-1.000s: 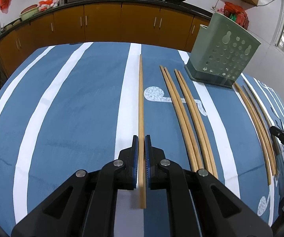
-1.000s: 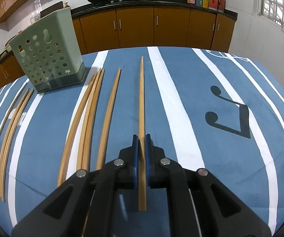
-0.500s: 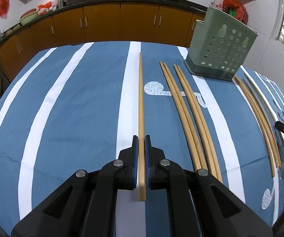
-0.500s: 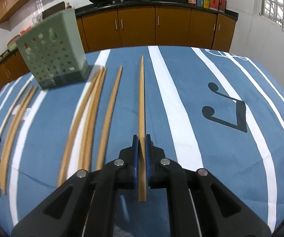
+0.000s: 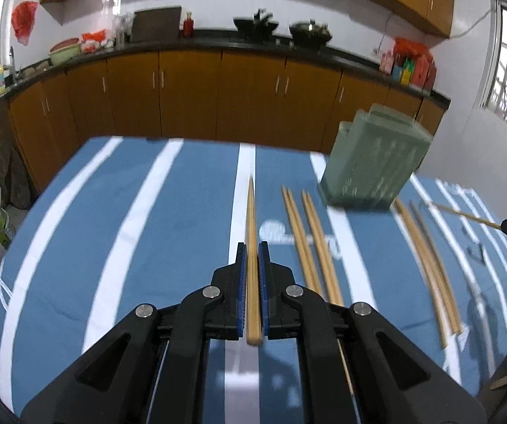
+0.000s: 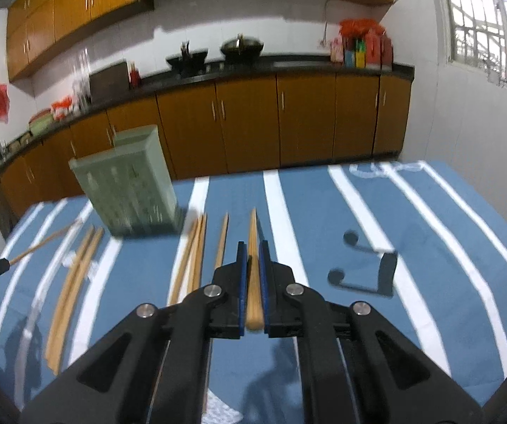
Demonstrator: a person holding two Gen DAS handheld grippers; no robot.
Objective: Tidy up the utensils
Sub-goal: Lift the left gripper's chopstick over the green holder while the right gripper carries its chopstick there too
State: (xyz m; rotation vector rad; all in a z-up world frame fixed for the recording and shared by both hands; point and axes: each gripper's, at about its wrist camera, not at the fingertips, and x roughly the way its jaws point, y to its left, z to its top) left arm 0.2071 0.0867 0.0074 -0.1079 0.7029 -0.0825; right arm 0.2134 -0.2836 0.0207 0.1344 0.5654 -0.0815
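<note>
Each gripper pinches one chopstick, left gripper [image 5: 251, 272] and right gripper [image 6: 252, 268], sticks pointing straight ahead, so you've the holder [image 5: 373, 169] ahead-right of the left, ahead-left of the right.

Left gripper [image 5: 252, 258] is showing matte black angular arms, four round silver screws glinting across the linkage, and blue ribbed pads lining its fingers [image 5: 241, 282]. Right gripper [image 6: 252, 256] is wearing the same look: black body, silver screws, blue-edged fingers [image 6: 264, 282]. White lettering, too small to read, is showing on its black tip at the left wrist view's right edge.
</note>
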